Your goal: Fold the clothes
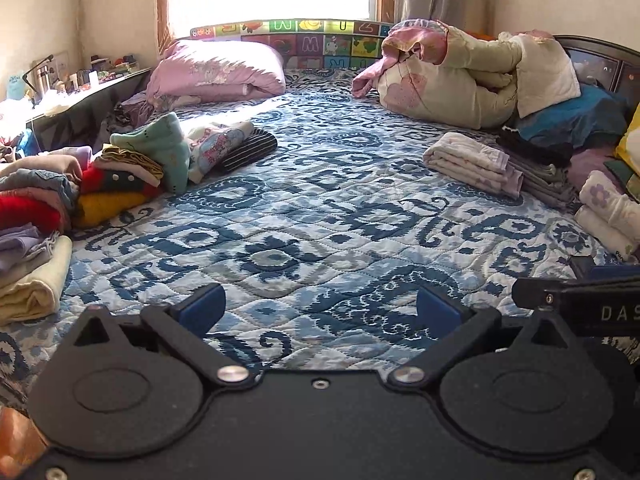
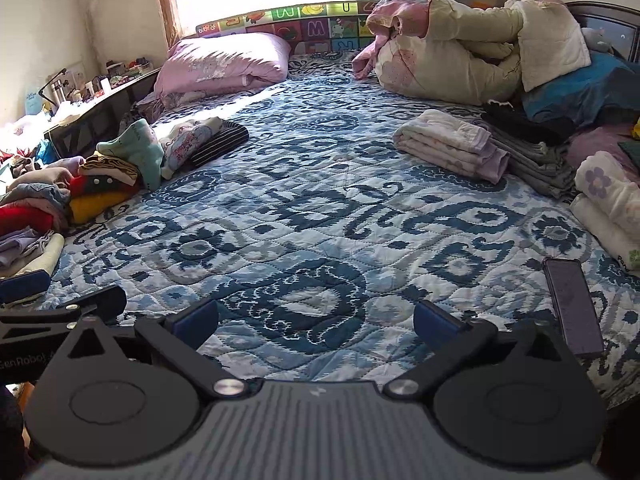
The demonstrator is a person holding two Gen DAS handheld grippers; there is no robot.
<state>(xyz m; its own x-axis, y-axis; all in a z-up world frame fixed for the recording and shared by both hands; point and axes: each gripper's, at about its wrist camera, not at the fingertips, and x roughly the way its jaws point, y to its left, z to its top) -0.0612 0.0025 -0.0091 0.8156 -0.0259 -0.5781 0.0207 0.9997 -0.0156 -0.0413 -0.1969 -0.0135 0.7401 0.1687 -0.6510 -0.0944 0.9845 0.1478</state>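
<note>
Grippers first: the left gripper point(image 1: 320, 308) and the right gripper point(image 2: 316, 320) both hang low over the bare middle of the quilted blue bedspread point(image 1: 320, 208), side by side, each with its blue-padded fingers spread wide and nothing between them. That reads as a pause between garments, with the cleared middle of the bed serving as the folding surface.

Just right of the right gripper a dark phone point(image 2: 574, 308) lies flat on the bedspread, set aside out of the folding space.

Ahead and left of both grippers sits the loose heap of mixed clothes point(image 1: 100, 184), red, yellow, mint and striped pieces tumbled together; these look like the ones not yet folded. Ahead and right lies a neat stack of pale folded clothes point(image 1: 472, 164) beside grey folded ones, probably the finished pile. Judging by this, the next move is a reach to the left heap.

Farther off, a pink pillow point(image 1: 216, 70) and a bundled quilt point(image 1: 464, 76) are pushed to the head of the bed.

Writing: "DAS" shows on the right gripper's arm in the left view, "GenRobot" on the left gripper's arm in the right view, and large letters such as "M" and "U" on the alphabet mat point(image 1: 304, 42) against the window.
</note>
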